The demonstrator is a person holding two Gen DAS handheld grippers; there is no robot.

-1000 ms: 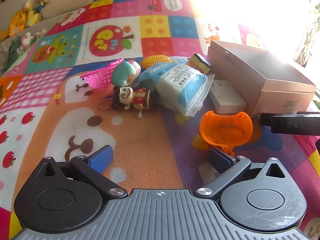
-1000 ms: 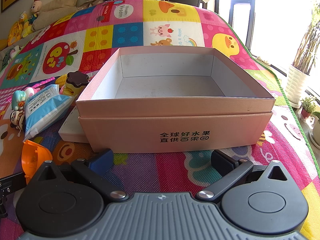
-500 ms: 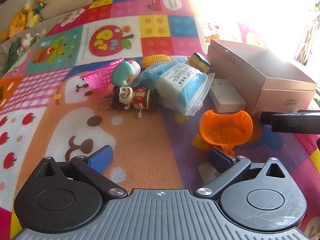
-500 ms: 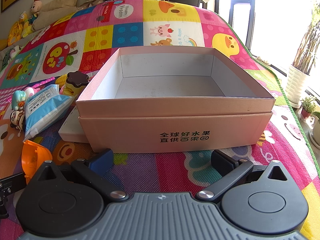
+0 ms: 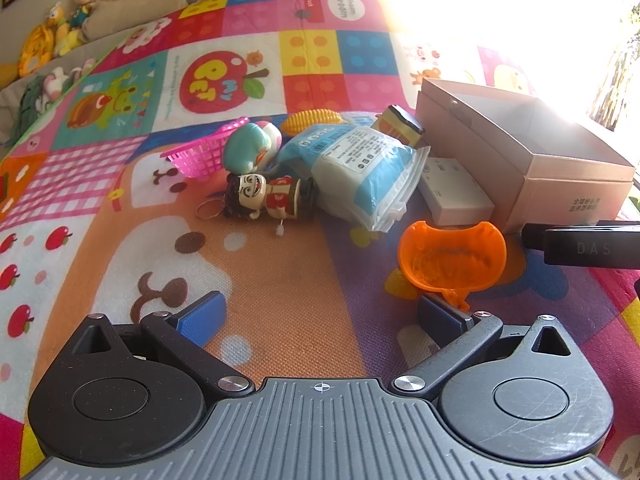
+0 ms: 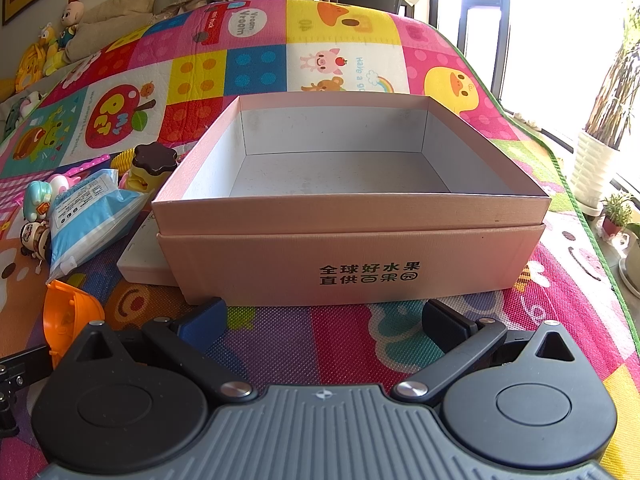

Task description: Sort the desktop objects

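Note:
An open pink cardboard box (image 6: 352, 248) stands empty on the colourful play mat, straight ahead of my right gripper (image 6: 322, 320), which is open and empty. The box also shows at the right of the left wrist view (image 5: 532, 160). My left gripper (image 5: 320, 316) is open and empty, low over the mat. Ahead of it lie an orange scoop-like toy (image 5: 452, 258), a blue-and-white plastic pack (image 5: 360, 168), a doll figure (image 5: 266, 196), a teal toy (image 5: 250, 148), a pink basket (image 5: 200, 156), a yellow corn toy (image 5: 310, 122), a pudding-shaped toy (image 5: 400, 124) and a white flat box (image 5: 454, 194).
The right gripper's black body (image 5: 584, 244) reaches in at the right of the left wrist view. Stuffed toys (image 5: 60, 32) and cushions lie at the far left. Potted plants (image 6: 600, 152) stand on the floor beyond the mat's right edge.

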